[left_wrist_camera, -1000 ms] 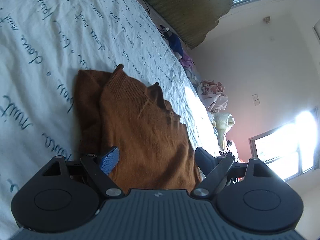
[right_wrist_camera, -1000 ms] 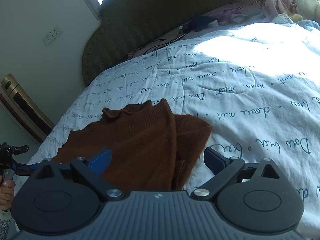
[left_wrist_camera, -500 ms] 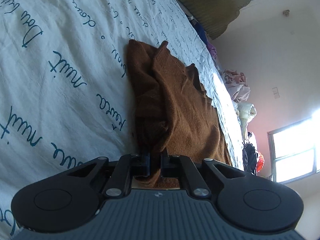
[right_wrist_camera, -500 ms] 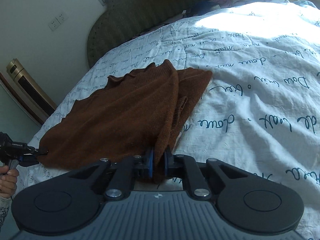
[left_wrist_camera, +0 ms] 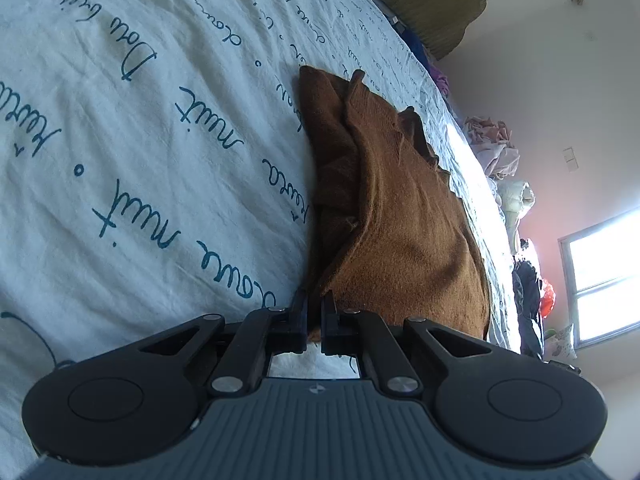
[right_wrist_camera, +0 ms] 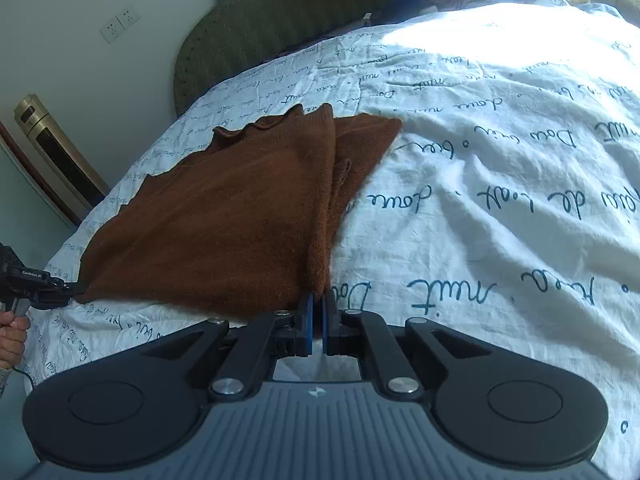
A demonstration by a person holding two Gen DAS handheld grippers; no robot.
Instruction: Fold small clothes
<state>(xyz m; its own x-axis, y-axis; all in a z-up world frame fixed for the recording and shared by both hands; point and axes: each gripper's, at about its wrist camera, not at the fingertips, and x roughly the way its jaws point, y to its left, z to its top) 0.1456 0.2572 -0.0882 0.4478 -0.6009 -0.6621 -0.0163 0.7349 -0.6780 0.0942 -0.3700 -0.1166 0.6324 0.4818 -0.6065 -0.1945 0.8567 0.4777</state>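
A brown knit garment (right_wrist_camera: 240,216) lies partly folded on the white bedsheet (right_wrist_camera: 500,200) with blue script; it also shows in the left wrist view (left_wrist_camera: 400,216). My right gripper (right_wrist_camera: 318,304) is shut on the garment's near right corner. My left gripper (left_wrist_camera: 315,304) is shut on the opposite near corner; it also appears in the right wrist view (right_wrist_camera: 60,290) at the far left, pinching the hem. The hem is stretched between the two grippers just above the sheet.
A dark green headboard (right_wrist_camera: 320,12) stands at the bed's far end. A gold floor-standing unit (right_wrist_camera: 52,152) is by the left wall. A pile of clothes (left_wrist_camera: 496,144) lies on the bed's far side, near a bright window (left_wrist_camera: 604,276).
Both grippers went from open over the garment to shut on its near corners. They then pulled the hem back toward me and apart, stretching the garment flatter.
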